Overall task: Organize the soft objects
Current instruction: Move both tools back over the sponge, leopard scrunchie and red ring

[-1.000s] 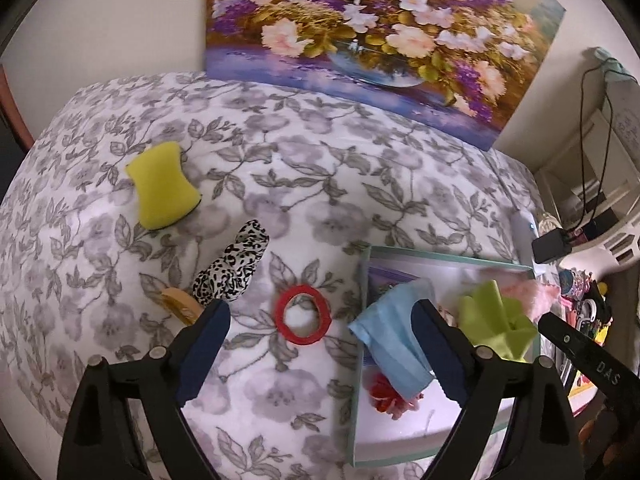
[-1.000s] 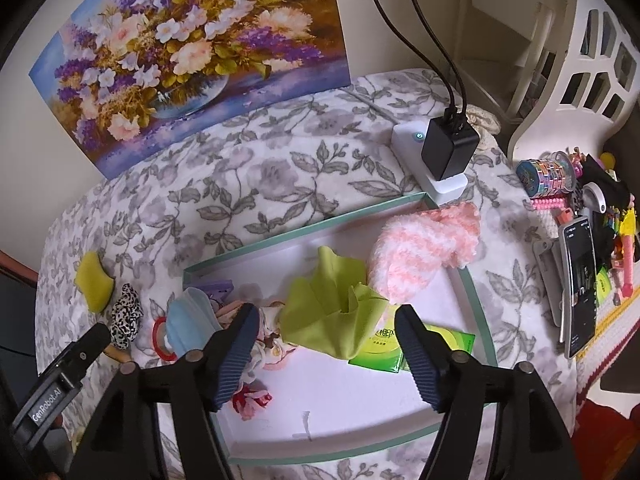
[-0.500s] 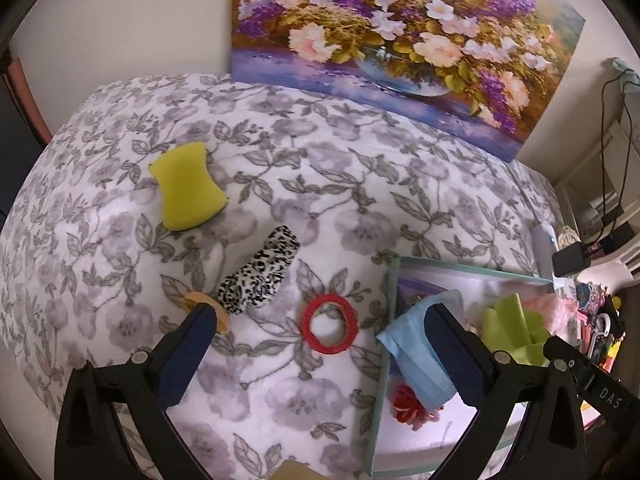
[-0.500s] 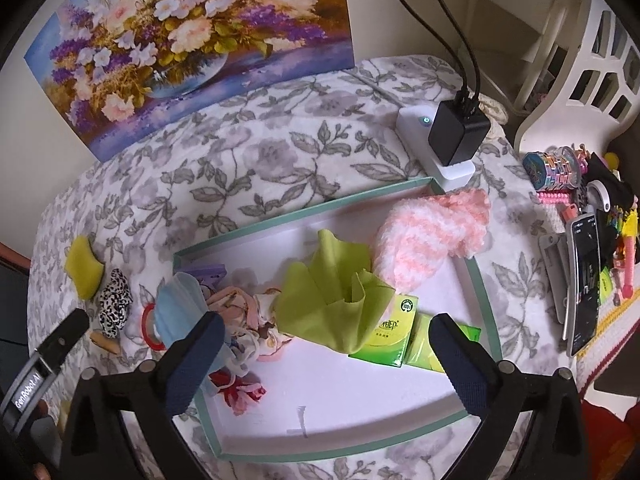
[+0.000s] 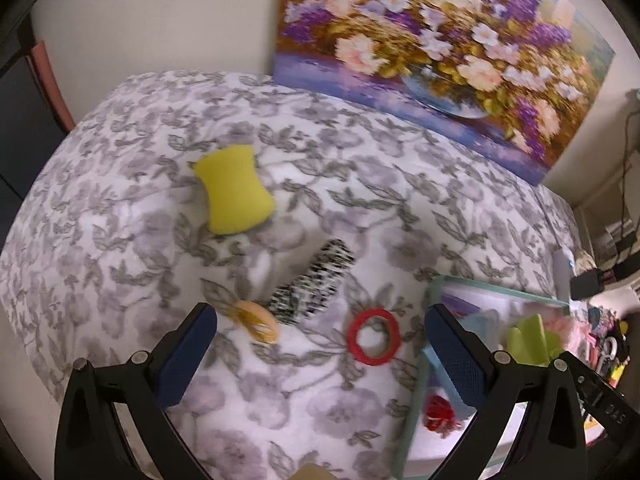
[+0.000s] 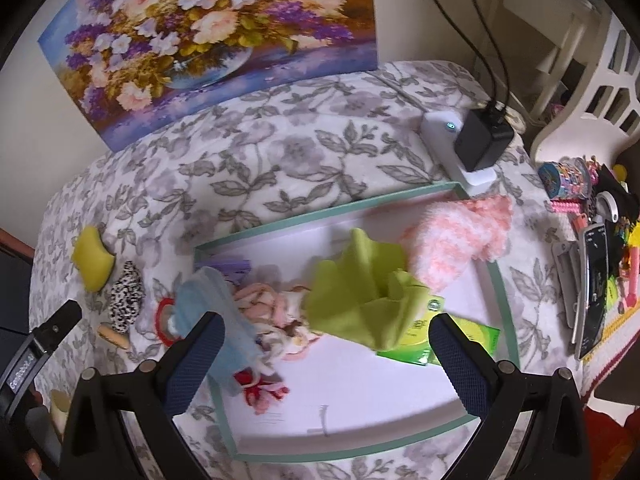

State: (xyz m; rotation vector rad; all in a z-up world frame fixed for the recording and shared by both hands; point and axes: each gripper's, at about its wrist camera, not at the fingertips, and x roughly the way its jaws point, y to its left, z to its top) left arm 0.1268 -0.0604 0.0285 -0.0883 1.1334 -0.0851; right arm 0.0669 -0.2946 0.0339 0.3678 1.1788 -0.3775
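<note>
Left gripper (image 5: 320, 356) jaws spread wide, nothing between the pads, they have just been opening; it hangs over a bench (image 5: 120, 208) draped in soft white cloth with grey flower and leaf print. Between and above its blue ribbed pads: a red ring-shaped hair tie (image 5: 374, 342), flat on the cloth at lower centre of the frame. Left of it a fuzzy black-and-white spotted scrunchie (image 5: 312, 284), oblong and tilted, touching a small tan oval piece (image 5: 256, 320) at its lower end. Yellow sponge (image 5: 234, 190) with pinched waist sits upper left, well apart.

Right gripper (image 6: 324, 354) also wide open and empty, jaws just been opening, above a shallow rectangular tray (image 6: 500, 292) with teal rim and white floor. In the tray: crumpled lime green cloth (image 6: 364, 288) at centre, lying over a green packet (image 6: 412, 344); fluffy pink-and-white knit sock (image 6: 456, 236) at upper right, draped on the rim; pale blue face mask (image 6: 216, 300) hanging over the left rim; tangle of pinkish fabric bands (image 6: 272, 304) next to it; small red and white bow-like piece (image 6: 260, 388) lower left. Flower painting (image 6: 208, 36) leans on the wall at the top. White box with black charger (image 6: 480, 140) upper right, just beside the tray corner
</note>
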